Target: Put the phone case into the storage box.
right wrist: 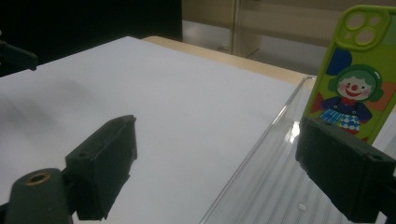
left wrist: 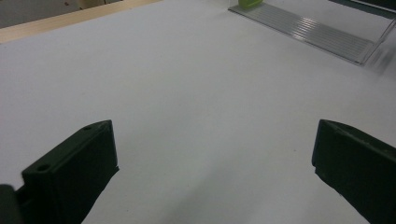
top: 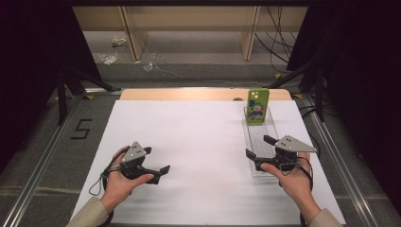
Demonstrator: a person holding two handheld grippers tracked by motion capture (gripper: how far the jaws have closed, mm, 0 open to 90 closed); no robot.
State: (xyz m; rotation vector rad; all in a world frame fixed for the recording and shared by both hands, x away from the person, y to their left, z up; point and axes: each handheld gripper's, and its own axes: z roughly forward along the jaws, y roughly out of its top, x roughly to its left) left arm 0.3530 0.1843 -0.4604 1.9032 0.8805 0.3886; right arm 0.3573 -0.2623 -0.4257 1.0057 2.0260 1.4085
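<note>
A green phone case (top: 257, 106) with a clown picture stands upright at the far end of a clear ribbed plastic rack (top: 259, 137) on the right of the white table. My right gripper (top: 259, 146) is open at the near end of that rack, with nothing between its black jaws. In the right gripper view the case (right wrist: 358, 70) rises just beyond the right jaw, and the rack (right wrist: 266, 182) runs under it. My left gripper (top: 156, 161) is open low over the bare white surface at the front left, holding nothing. The left gripper view shows the rack (left wrist: 317, 32) far off.
White sheet (top: 189, 142) covers the table, with a strip of wood (top: 189, 94) at its far edge. Black stand legs (top: 64, 90) flank the table on both sides. Cables and wooden furniture legs (top: 248, 33) lie on the floor beyond.
</note>
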